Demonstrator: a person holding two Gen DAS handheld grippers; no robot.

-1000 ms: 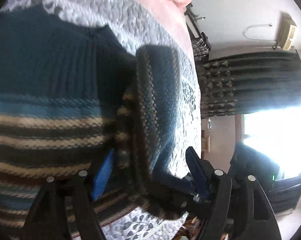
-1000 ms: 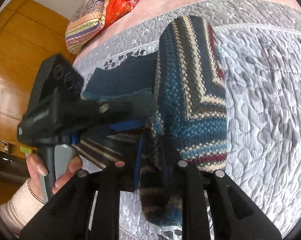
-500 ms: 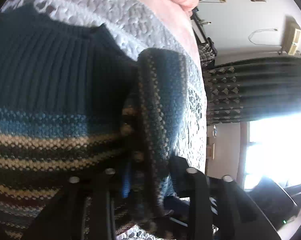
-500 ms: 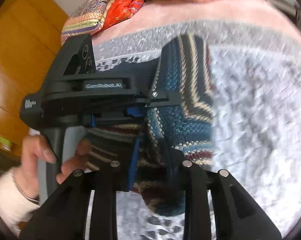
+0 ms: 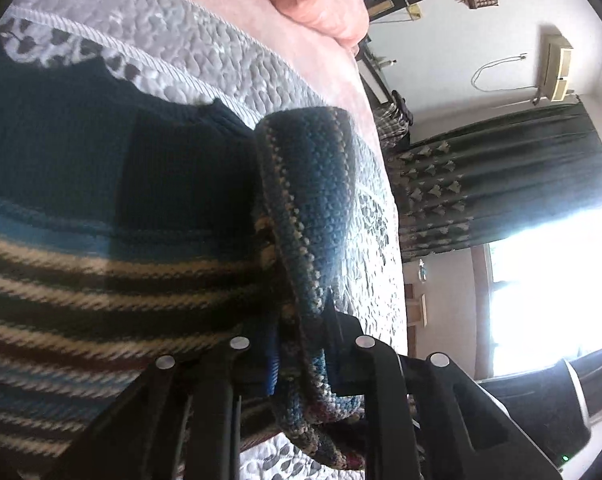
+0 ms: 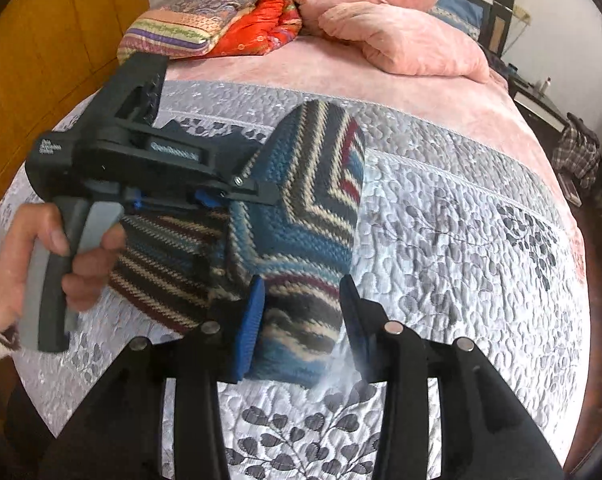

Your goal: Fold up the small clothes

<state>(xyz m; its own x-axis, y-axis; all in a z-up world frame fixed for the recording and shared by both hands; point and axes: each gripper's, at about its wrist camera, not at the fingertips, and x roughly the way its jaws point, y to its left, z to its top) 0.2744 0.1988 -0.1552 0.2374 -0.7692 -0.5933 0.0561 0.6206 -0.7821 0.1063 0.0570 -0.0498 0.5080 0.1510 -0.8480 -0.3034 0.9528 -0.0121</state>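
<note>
Grey quilted bedspread (image 6: 461,240) carries the striped sweater (image 6: 301,216); left gripper (image 5: 301,360) pinches its folded edge, while right gripper (image 6: 301,320), clamped before, now stands spread around it.

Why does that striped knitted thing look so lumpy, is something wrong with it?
Nothing looks damaged. The striped sweater is mid-fold: one side is lifted into an upright ridge on the grey quilt. The left gripper pinches that fold; the right gripper stands open around it.
</note>
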